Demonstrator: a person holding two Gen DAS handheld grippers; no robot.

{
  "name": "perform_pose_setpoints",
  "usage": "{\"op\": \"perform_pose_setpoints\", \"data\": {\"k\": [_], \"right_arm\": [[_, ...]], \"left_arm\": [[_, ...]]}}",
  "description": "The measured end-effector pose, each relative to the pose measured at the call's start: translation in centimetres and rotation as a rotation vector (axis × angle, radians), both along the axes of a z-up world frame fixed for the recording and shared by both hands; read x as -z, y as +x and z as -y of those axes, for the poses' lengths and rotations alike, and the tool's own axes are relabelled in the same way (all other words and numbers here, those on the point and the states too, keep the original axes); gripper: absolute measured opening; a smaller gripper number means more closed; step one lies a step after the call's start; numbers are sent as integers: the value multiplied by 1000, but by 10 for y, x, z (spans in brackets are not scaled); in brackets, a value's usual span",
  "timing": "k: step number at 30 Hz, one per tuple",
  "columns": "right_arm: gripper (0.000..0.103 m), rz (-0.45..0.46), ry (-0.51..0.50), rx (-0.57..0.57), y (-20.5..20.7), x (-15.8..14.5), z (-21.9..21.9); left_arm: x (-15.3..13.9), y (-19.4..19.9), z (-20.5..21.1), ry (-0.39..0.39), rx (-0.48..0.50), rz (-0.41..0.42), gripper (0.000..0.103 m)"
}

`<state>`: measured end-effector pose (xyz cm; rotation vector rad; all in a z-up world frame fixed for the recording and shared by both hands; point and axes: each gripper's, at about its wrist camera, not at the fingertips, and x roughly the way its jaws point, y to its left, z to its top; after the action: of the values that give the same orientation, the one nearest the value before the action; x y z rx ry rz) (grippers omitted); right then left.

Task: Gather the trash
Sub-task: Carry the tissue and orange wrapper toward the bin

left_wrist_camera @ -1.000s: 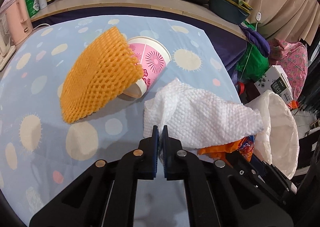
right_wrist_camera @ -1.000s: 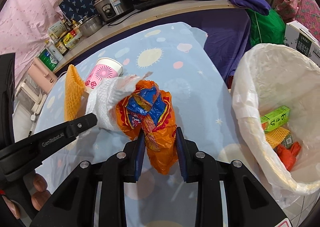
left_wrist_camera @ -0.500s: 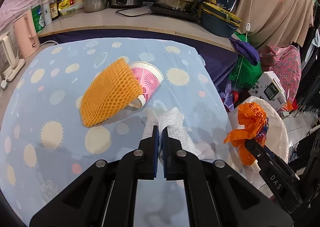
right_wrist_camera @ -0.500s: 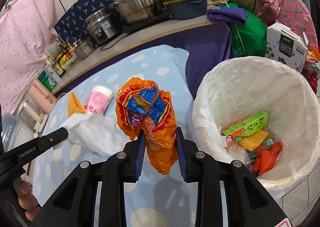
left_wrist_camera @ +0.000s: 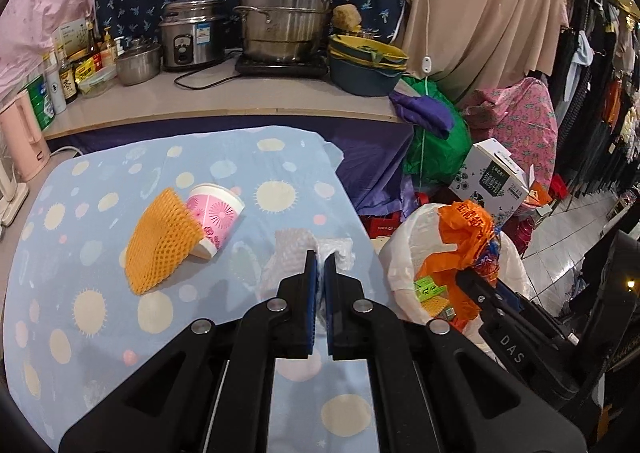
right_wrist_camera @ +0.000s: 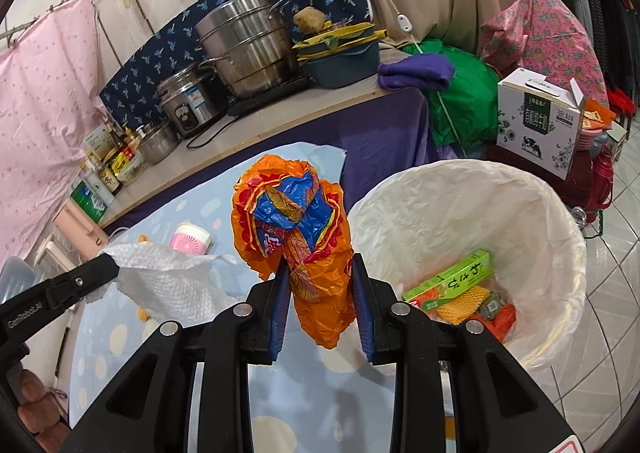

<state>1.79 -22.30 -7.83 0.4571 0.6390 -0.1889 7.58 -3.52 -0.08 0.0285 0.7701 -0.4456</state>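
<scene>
My left gripper (left_wrist_camera: 320, 257) is shut on a white paper towel (left_wrist_camera: 296, 253), held above the blue spotted tablecloth (left_wrist_camera: 100, 317); the towel also shows in the right wrist view (right_wrist_camera: 168, 277). My right gripper (right_wrist_camera: 318, 265) is shut on a crumpled orange and blue snack bag (right_wrist_camera: 296, 221), held up at the table's right edge, left of the white-lined trash bin (right_wrist_camera: 520, 213). In the left wrist view the bag (left_wrist_camera: 464, 233) hangs over the bin (left_wrist_camera: 404, 253). An orange foam net (left_wrist_camera: 160, 241) and a pink paper cup (left_wrist_camera: 214, 213) lie on the cloth.
The bin holds a green box (right_wrist_camera: 452, 277), foam net and wrappers. A counter behind carries a steel pot (left_wrist_camera: 284, 13), rice cooker (left_wrist_camera: 188, 33), bottles and bowls. A milk carton box (left_wrist_camera: 496, 177) and a green bag (left_wrist_camera: 436, 141) stand on the floor at right.
Both grippers have lifted well above the table. The right gripper carried the snack bag right, toward the bin. The paper towel rose off the cloth with the left gripper.
</scene>
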Motion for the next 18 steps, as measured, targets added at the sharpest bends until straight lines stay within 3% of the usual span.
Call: {"op": "perform_pose_setpoints", "data": {"k": [18], "right_arm": [[28, -14, 6, 184, -45, 1, 74]], "left_arm": [[-27, -22, 96, -47, 198, 65, 3]]}}
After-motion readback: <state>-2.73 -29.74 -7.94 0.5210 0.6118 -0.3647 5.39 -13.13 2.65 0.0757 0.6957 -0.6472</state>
